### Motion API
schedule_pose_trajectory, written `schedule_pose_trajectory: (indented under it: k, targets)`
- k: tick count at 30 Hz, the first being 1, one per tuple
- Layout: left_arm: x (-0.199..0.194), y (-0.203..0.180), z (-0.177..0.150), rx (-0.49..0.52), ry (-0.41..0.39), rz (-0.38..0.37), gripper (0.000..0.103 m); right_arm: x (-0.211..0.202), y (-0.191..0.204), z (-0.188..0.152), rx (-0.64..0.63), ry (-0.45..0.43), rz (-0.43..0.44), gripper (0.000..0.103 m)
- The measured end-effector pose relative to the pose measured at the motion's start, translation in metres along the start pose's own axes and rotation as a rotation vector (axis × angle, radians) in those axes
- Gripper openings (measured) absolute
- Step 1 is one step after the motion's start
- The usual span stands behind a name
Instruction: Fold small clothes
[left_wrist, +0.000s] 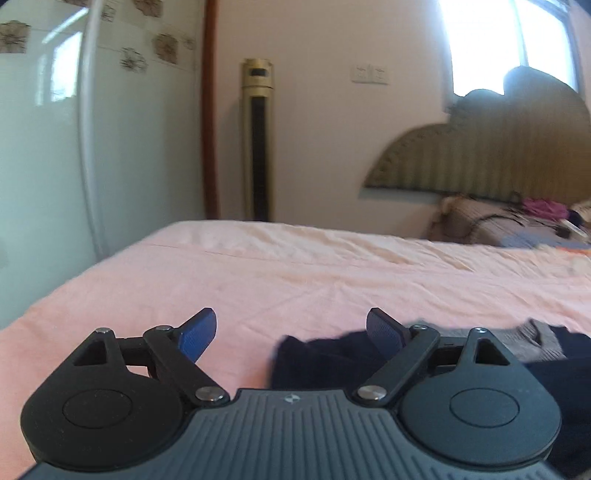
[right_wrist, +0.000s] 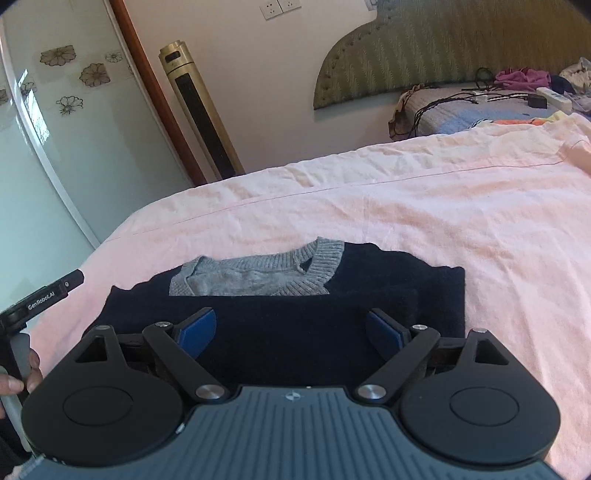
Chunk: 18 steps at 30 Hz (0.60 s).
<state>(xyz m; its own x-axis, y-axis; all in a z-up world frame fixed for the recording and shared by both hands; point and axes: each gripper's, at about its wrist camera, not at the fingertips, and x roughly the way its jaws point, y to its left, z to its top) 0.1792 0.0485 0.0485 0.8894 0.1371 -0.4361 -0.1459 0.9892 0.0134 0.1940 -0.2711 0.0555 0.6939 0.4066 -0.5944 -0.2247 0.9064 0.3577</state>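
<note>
A small navy sweater (right_wrist: 280, 332) with a grey knit collar (right_wrist: 255, 273) lies folded into a rough rectangle on the pink bed sheet (right_wrist: 406, 206). My right gripper (right_wrist: 291, 332) is open and empty just above its near half. My left gripper (left_wrist: 291, 332) is open and empty at the sweater's left edge; the navy cloth (left_wrist: 317, 362) and a bit of grey knit (left_wrist: 532, 339) show at lower right in the left wrist view. The left gripper's body (right_wrist: 40, 299) shows at the left edge of the right wrist view.
The pink sheet (left_wrist: 295, 273) spreads wide around the sweater. A gold tower fan (right_wrist: 199, 107) stands by the wall behind the bed. A second bed (right_wrist: 480, 107) with cables and loose clothes lies at the far right, under a green headboard (right_wrist: 443, 40).
</note>
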Motion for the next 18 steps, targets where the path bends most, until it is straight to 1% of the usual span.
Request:
schedule_pose_trajectory:
  k: [1, 2, 3, 4, 5, 6, 7, 8, 9, 10, 11, 12, 14, 15, 16, 17, 18]
  targets:
    - [0.009, -0.009, -0.003, 0.028, 0.059, -0.038, 0.089, 0.007, 0.003, 0.002, -0.016, 0.016, -0.011, 0.088]
    - [0.021, -0.016, -0.006, 0.048, 0.134, -0.076, 0.089, 0.014, 0.006, 0.002, -0.036, 0.033, -0.030, 0.088]
    - [0.033, -0.020, -0.012, 0.052, 0.212, -0.099, 0.089, 0.022, 0.007, 0.000, -0.049, 0.056, -0.050, 0.088]
    - [0.044, -0.019, -0.020, 0.045, 0.268, -0.100, 0.090, 0.030, 0.007, -0.004, -0.057, 0.081, -0.072, 0.088]
    - [0.045, -0.014, -0.022, 0.025, 0.246, -0.112, 0.091, 0.035, 0.006, -0.009, -0.082, 0.082, -0.090, 0.088]
    - [0.048, -0.010, -0.020, 0.006, 0.255, -0.124, 0.094, 0.035, 0.006, -0.014, -0.116, 0.066, -0.106, 0.088]
    - [0.054, -0.009, -0.019, 0.014, 0.261, -0.119, 0.095, 0.035, 0.007, -0.020, -0.151, 0.058, -0.118, 0.088]
    - [0.058, -0.012, -0.017, 0.042, 0.270, -0.105, 0.098, 0.036, 0.008, -0.024, -0.177, 0.045, -0.123, 0.090]
    - [0.059, -0.018, -0.016, 0.079, 0.274, -0.079, 0.099, 0.038, 0.011, -0.030, -0.223, 0.035, -0.139, 0.093]
    - [0.057, -0.020, -0.014, 0.094, 0.274, -0.056, 0.099, 0.042, 0.018, -0.033, -0.278, 0.039, -0.164, 0.095]
    - [0.051, -0.021, -0.014, 0.093, 0.278, -0.036, 0.099, 0.043, 0.023, -0.033, -0.297, 0.045, -0.186, 0.096]
    - [0.034, -0.016, -0.017, 0.063, 0.286, -0.046, 0.097, 0.041, 0.027, -0.029, -0.274, 0.055, -0.208, 0.095]
    - [0.004, -0.006, -0.022, -0.013, 0.302, -0.149, 0.098, 0.026, 0.032, -0.027, -0.204, 0.047, -0.227, 0.090]
    - [-0.014, -0.002, -0.028, -0.037, 0.294, -0.202, 0.098, 0.013, 0.034, -0.029, -0.184, 0.034, -0.198, 0.091]
    - [-0.026, -0.001, -0.036, -0.031, 0.279, -0.226, 0.098, -0.001, 0.035, -0.035, -0.176, 0.016, -0.161, 0.092]
    - [-0.032, -0.002, -0.044, 0.000, 0.269, -0.224, 0.098, -0.009, 0.036, -0.042, -0.173, 0.014, -0.151, 0.097]
    - [-0.031, -0.005, -0.054, 0.061, 0.274, -0.201, 0.100, -0.011, 0.034, -0.049, -0.173, 0.034, -0.163, 0.098]
